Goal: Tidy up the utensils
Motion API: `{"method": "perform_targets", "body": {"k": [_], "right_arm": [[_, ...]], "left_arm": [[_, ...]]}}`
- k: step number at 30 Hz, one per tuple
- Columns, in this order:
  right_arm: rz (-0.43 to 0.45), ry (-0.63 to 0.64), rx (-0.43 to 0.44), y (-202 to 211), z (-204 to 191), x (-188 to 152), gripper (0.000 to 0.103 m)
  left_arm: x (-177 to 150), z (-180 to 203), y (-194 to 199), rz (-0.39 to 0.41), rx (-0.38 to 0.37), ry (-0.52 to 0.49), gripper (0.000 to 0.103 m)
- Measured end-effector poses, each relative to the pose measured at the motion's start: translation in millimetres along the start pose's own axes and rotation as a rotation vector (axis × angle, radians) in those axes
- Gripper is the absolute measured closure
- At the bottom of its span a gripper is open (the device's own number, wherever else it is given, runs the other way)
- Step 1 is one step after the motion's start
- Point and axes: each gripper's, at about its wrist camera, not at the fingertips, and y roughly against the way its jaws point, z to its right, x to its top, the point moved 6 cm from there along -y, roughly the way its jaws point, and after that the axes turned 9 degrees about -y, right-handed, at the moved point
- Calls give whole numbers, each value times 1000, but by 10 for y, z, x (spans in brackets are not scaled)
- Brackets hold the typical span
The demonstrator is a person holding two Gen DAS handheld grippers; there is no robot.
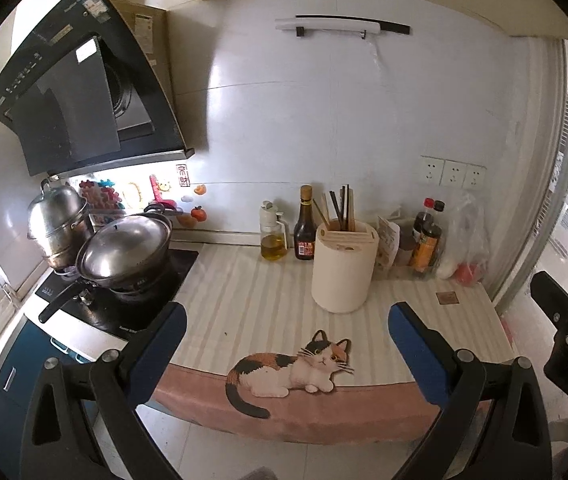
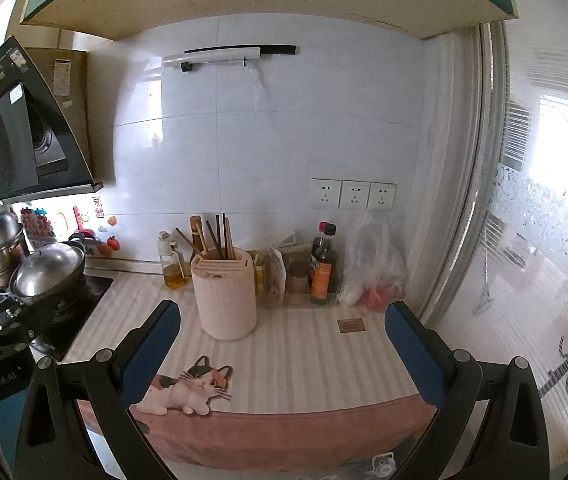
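Note:
A cream cylindrical utensil holder [image 1: 342,266] [image 2: 226,295] stands upright on the striped counter mat, with several chopsticks [image 1: 339,207] [image 2: 215,236] sticking out of its rear slot. My left gripper [image 1: 287,320] hangs open in front of the counter, nothing between its blue-padded fingers [image 1: 169,330]. My right gripper [image 2: 281,320] is likewise open and empty, held short of the counter edge. Part of the right gripper's black body [image 1: 564,320] shows at the right edge of the left wrist view. No loose utensils lie on the mat.
A striped mat [image 1: 243,288] [image 2: 316,352] with a cat picture covers the counter. Oil and sauce bottles [image 1: 304,224] [image 2: 323,266], packets and a plastic bag [image 2: 376,264] line the back wall. A lidded wok [image 1: 125,250] and steamer pot [image 1: 57,220] sit on the hob at left. Glass door at right.

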Motion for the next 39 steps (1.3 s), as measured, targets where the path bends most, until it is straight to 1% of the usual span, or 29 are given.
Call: {"method": "perform_targets", "body": {"k": [4, 8, 16, 39], "right_arm": [[-17, -2, 2, -3, 33, -10, 0], [-26, -8, -1, -14, 62, 23, 0], [-15, -1, 0, 21, 45, 89, 0], [-16, 6, 2, 81, -16, 101, 0]], "left_arm": [[0, 45, 17, -13, -10, -13, 0], [28, 53, 39, -9, -12, -14, 0], [64, 45, 89, 2, -10, -10, 0], [111, 25, 99, 4, -16, -12, 0]]}}
